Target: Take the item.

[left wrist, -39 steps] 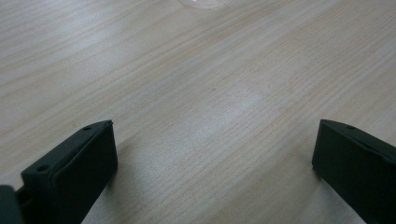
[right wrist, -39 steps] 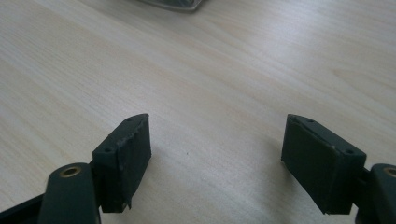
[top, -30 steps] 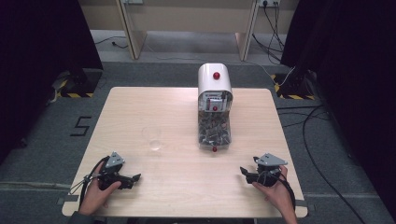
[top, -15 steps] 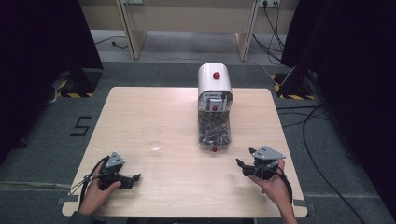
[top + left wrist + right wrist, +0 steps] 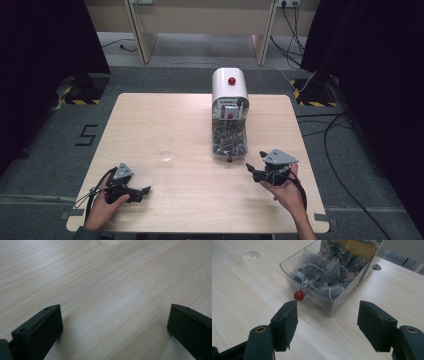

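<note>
the left gripper (image 5: 142,190) rests low on the table (image 5: 200,200) near its front left corner, held by the left hand (image 5: 102,205); its jaws stand wide apart with bare wood between them; a clear cup (image 5: 164,148) stands farther back, apart from it, left of the dispenser (image 5: 229,90); the dispenser's clear drawer (image 5: 329,307) is pulled out, full of tea bags (image 5: 324,272), a red knob (image 5: 298,296) on its front; the right gripper (image 5: 253,167) hovers just right of the drawer front, jaws wide open, holding nothing, in the right hand (image 5: 287,192).
</note>
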`<action>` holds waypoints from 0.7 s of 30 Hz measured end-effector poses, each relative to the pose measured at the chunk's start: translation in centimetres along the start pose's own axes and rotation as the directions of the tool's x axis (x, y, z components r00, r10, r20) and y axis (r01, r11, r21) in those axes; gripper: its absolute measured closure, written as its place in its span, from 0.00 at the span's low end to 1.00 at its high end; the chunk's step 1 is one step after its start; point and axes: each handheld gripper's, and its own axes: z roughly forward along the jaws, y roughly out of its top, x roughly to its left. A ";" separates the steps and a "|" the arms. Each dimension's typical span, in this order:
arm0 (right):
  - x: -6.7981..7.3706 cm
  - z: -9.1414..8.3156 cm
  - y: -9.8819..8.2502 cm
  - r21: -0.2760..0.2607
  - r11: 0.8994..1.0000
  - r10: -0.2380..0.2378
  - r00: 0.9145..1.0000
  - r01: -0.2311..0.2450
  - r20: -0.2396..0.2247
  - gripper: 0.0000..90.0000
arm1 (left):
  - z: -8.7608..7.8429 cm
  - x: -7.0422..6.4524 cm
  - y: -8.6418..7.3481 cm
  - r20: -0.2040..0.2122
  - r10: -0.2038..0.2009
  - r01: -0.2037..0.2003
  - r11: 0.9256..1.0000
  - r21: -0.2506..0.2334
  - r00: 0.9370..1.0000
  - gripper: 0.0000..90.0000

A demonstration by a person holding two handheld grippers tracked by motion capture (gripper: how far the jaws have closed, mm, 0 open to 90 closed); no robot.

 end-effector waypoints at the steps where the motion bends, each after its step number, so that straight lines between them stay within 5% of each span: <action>1: 0.1 0.1 0.2 -0.005 1.000 0.003 1.000 -0.003 0.000 0.37 | 0.0 0.0 0.0 0.000 0.000 0.000 1.000 0.000 1.000 0.00; 21: 1.6 2.6 3.9 -0.025 0.998 -0.053 0.998 0.052 -0.035 0.38 | 0.1 0.1 0.1 -0.001 0.002 -0.002 1.000 0.000 1.000 0.00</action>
